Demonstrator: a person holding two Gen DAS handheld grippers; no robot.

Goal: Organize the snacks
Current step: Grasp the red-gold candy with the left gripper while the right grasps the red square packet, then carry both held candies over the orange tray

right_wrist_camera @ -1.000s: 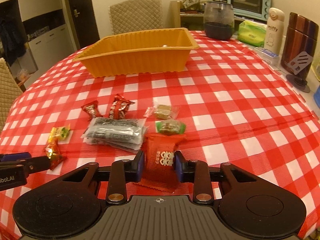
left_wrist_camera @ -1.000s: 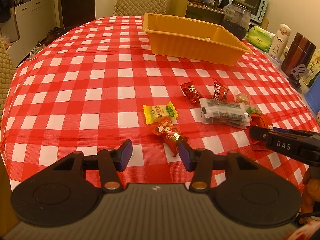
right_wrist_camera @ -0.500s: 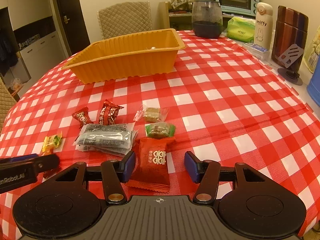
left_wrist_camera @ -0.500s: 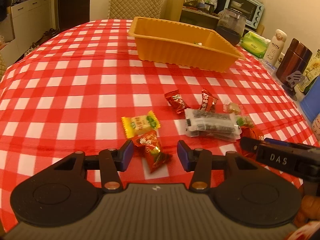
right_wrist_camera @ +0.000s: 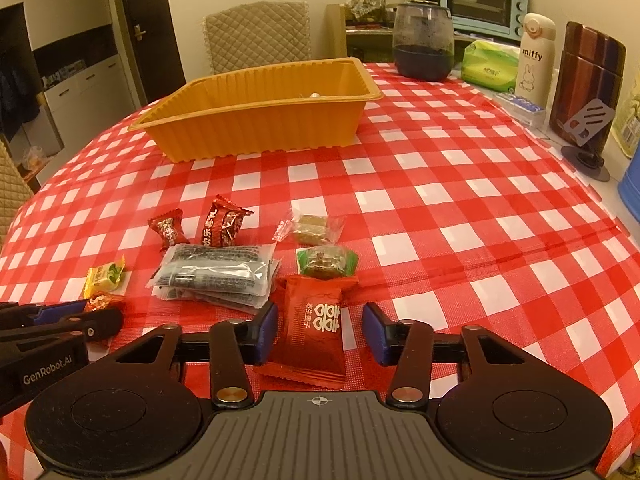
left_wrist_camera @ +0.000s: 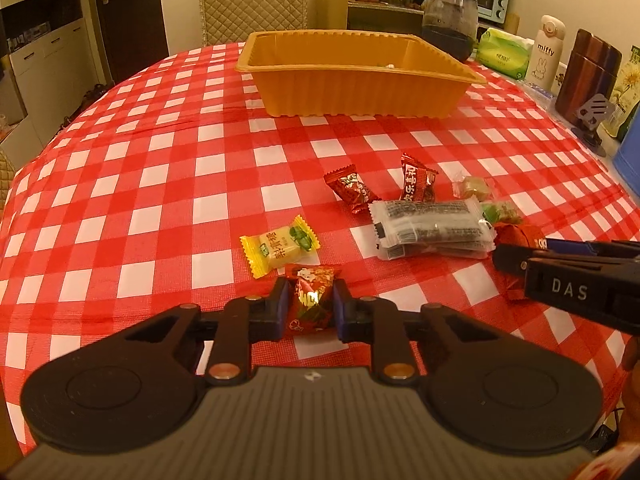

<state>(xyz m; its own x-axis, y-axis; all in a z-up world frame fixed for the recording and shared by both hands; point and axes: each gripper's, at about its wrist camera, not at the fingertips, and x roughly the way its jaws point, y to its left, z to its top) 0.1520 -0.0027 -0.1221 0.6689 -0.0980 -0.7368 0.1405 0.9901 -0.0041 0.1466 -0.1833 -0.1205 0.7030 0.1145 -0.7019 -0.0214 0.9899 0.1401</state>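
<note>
Both grippers angle downward over the checked tablecloth (left_wrist_camera: 160, 184), near the ribbed orange tray (left_wrist_camera: 360, 88). The left gripper (left_wrist_camera: 310, 308) is clenched on a crinkled red foil candy (left_wrist_camera: 310, 300) beside the yellow candy (left_wrist_camera: 280, 246). The right gripper (right_wrist_camera: 318, 330) straddles a flat red packet (right_wrist_camera: 314, 328); its jaws are closing, with the right pad clear of the packet.

Red-checked table (right_wrist_camera: 460, 208) — orange tray (right_wrist_camera: 256, 128), scattered wrapped snacks (right_wrist_camera: 216, 272), dark jar (right_wrist_camera: 423, 46)

"DAS" is printed on the right gripper (left_wrist_camera: 516, 258) body. "GenRobot.AI" is printed on the left gripper (right_wrist_camera: 100, 322) body. "miffy" is printed on the white bottle (right_wrist_camera: 535, 60).
</note>
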